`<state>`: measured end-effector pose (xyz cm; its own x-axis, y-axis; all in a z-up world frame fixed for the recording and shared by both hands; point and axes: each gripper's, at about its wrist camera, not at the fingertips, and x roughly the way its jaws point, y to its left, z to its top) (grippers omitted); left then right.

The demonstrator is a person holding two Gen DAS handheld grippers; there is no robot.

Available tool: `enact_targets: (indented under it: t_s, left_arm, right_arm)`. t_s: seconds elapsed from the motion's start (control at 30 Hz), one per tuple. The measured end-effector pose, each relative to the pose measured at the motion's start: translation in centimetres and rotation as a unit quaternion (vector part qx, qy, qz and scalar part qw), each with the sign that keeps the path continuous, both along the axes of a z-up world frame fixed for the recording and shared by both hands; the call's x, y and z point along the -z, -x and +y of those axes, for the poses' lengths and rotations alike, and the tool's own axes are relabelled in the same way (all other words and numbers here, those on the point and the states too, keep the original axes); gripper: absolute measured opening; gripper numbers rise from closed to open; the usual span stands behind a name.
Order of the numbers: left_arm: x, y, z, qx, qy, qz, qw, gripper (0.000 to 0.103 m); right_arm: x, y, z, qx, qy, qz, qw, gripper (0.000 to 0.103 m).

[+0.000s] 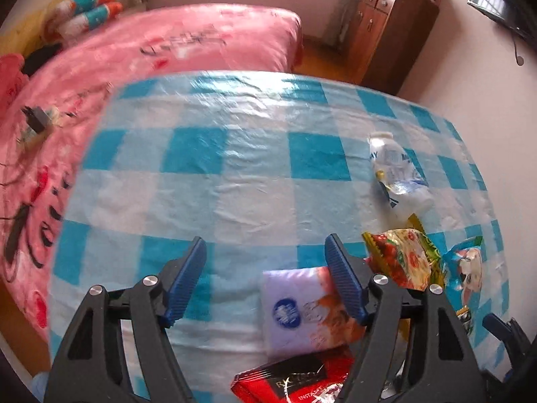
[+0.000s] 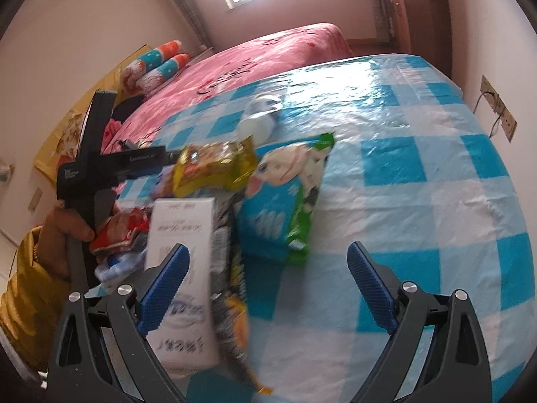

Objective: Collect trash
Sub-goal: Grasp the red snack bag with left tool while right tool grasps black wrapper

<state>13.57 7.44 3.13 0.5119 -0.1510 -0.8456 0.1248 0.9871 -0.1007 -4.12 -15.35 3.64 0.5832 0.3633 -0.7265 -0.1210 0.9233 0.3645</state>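
Collection is at an early stage: both the left tongs (image 1: 265, 252) and right tongs (image 2: 268, 258) stand released and empty, while crumpled snack wrappers (image 1: 402, 258), a clear plastic bottle (image 1: 396, 171) and a white carton (image 2: 183, 235) lie uncollected on the blue-checked bench (image 1: 235, 154), near right.

My left hand-held gripper (image 1: 265, 252), black-framed with ribbed blue pads, points steeply downward, its jaws partly apart with nothing clamped between the pads. Seen from the right wrist view, my left hand (image 2: 68, 225) wraps the grey handle of that black tool, a yellow sleeve (image 2: 23, 299) covering the forearm. My right hand-held gripper (image 2: 268, 262), of the same black-and-blue build, tilts downward with its jaws spread wide; neither blue pad presses on anything. The right hand itself is out of view.
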Motion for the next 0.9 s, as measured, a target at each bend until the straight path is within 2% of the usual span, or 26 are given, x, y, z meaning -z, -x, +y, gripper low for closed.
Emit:
enact_targets:
  t_s: [0.17,0.3,0.43,0.5,0.67,0.73,0.8,0.9]
  left_arm:
    - [-2.0,2.7,1.7,-0.005,-0.002,-0.032,0.9995,0.074]
    - [-2.6,4.8,2.9,-0.003,0.011,-0.03,0.9995,0.074]
    - [-2.8,7.5,4.4,-0.004,0.021,-0.023,0.9995,0.074]
    - [-2.9,8.5,4.9,-0.005,0.029,-0.017,0.9994,0.074]
    - [-2.6,10.9,5.4,-0.002,0.058,-0.001,0.9983,0.074]
    - [-2.3,11.5,5.1,0.002,0.074,0.011,0.9972,0.074]
    - [-2.1,11.8,5.1,0.004,0.082,0.019,0.9964,0.074]
    - [-1.6,11.7,4.6,0.001,0.082,0.025,0.9963,0.074]
  right_arm:
    - [-0.4,1.5,2.1,-0.032,-0.003,-0.008,0.999,0.094]
    - [-0.5,2.1,3.3,-0.051,-0.012,-0.009,0.999,0.094]
    - [-0.7,2.7,3.2,-0.046,-0.006,-0.019,0.999,0.093]
    - [-0.6,2.9,2.8,-0.04,-0.009,-0.017,0.999,0.078]
    - [-0.1,3.1,0.6,-0.016,-0.033,-0.009,0.999,0.068]
    - [0.0,3.0,0.2,-0.009,-0.029,-0.006,1.0,0.061]
    - [0.2,2.9,-0.2,-0.002,-0.018,-0.002,1.0,0.049]
    - [0.8,2.6,-0.5,-0.001,-0.011,0.006,1.0,0.044]
